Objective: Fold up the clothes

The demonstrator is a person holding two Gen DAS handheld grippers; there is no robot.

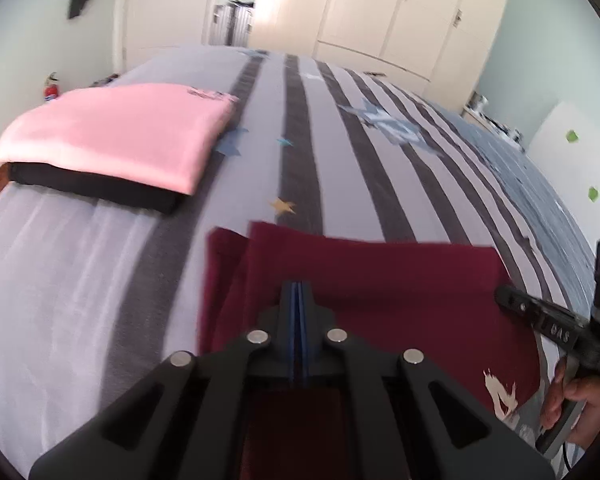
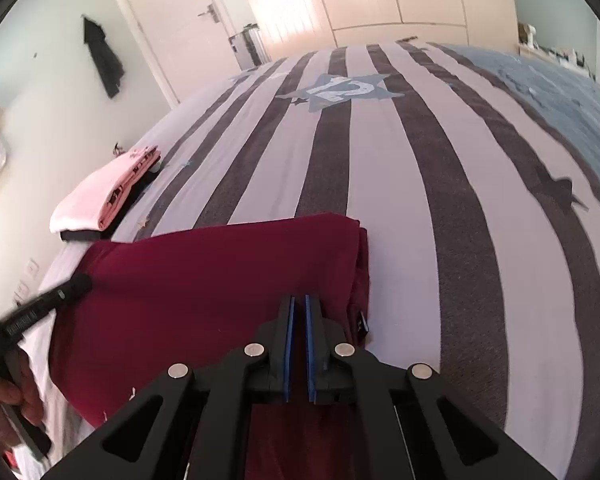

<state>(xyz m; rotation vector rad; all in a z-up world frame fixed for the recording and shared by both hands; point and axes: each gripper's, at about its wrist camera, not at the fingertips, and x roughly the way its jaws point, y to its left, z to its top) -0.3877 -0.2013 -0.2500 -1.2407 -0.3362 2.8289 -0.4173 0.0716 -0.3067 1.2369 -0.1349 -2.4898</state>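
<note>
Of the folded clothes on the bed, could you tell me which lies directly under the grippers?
The maroon garment, lying alone under both grippers. The pink garment is stacked on a black garment further off near the bed's edge.

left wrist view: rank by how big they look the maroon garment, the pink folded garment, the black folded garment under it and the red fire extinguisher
1. Maroon cloth garment, though it lies nearest the camera, so its lead is unsure.
2. Pink folded garment.
3. Black folded garment; only its edge shows beneath the pink one.
4. Red fire extinguisher, far off by the wall.
</note>
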